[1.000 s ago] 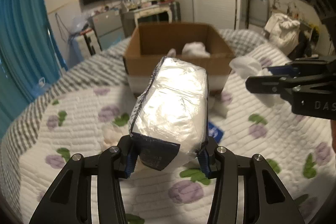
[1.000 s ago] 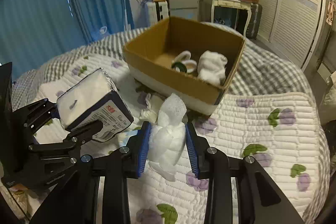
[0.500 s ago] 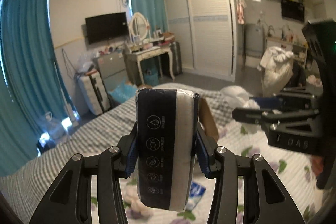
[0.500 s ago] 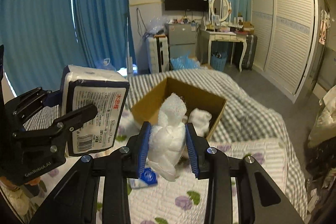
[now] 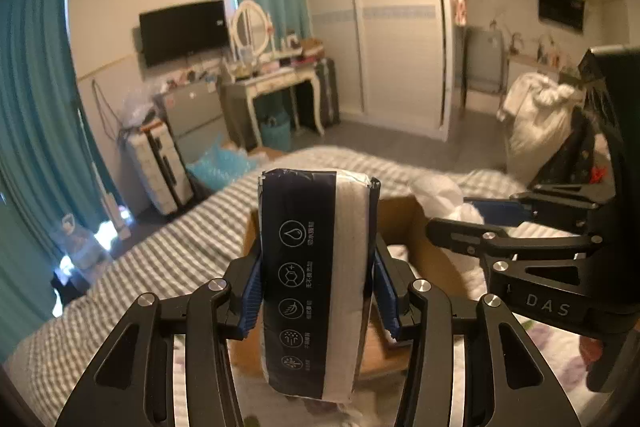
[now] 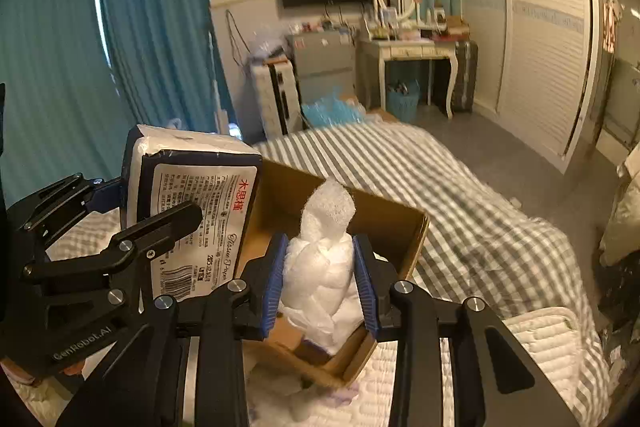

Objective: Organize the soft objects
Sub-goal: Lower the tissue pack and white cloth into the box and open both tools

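My left gripper (image 5: 316, 291) is shut on a tissue pack (image 5: 316, 279), dark blue and white, held upright above the brown cardboard box (image 5: 404, 227). The pack also shows in the right wrist view (image 6: 192, 215), gripped by the left gripper (image 6: 100, 227). My right gripper (image 6: 320, 283) is shut on a white fluffy cloth bundle (image 6: 324, 259), held over the box (image 6: 400, 231). The right gripper shows in the left wrist view (image 5: 520, 223), to the right of the pack. The box's inside is mostly hidden.
The box sits on a bed with a grey checked blanket (image 6: 460, 211) and a white quilt (image 6: 540, 347). Beyond the bed are a white dressing table (image 6: 408, 55), suitcases (image 6: 276, 95), blue curtains (image 6: 152, 27) and a wardrobe (image 6: 540, 27).
Both grippers have risen from near the quilt and moved forward over the box, each still holding its object. The views have tilted up toward the room.
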The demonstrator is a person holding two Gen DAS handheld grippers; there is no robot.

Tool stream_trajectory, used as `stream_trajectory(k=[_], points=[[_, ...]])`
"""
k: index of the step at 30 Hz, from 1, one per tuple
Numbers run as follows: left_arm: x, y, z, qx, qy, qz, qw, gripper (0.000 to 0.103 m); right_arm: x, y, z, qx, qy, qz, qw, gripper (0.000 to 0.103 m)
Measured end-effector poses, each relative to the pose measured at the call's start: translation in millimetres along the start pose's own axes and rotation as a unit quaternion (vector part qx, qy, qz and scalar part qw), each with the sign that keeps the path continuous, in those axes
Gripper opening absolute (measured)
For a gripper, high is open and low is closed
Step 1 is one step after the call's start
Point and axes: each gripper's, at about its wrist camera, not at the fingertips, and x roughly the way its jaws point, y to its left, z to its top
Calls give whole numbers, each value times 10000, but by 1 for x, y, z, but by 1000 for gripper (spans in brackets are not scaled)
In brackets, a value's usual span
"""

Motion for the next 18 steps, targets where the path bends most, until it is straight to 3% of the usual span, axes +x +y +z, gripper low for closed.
stream_trajectory(k=[7,8,9,11,16,18], points=[[41,3,-20,-73,363,259,9990,52,55,-22,-13,105,343,-51,9993,33],[43,2,-21,-29,443,395,9982,62,57,-23,-13,129,351,-44,9993,36],[43,0,-22,22,440,545,9975,70,58,-24,-15,138,367,-47,9992,47],[33,1,-22,67,307,779,9965,72,54,-23,-14,115,288,-154,9994,62],[-4,13,-10,-216,110,914,9955,73,25,-19,-4,239,41,-312,9992,63],[-30,22,-2,-385,1,755,9964,73,2,-14,2,256,-97,-360,9990,63]])
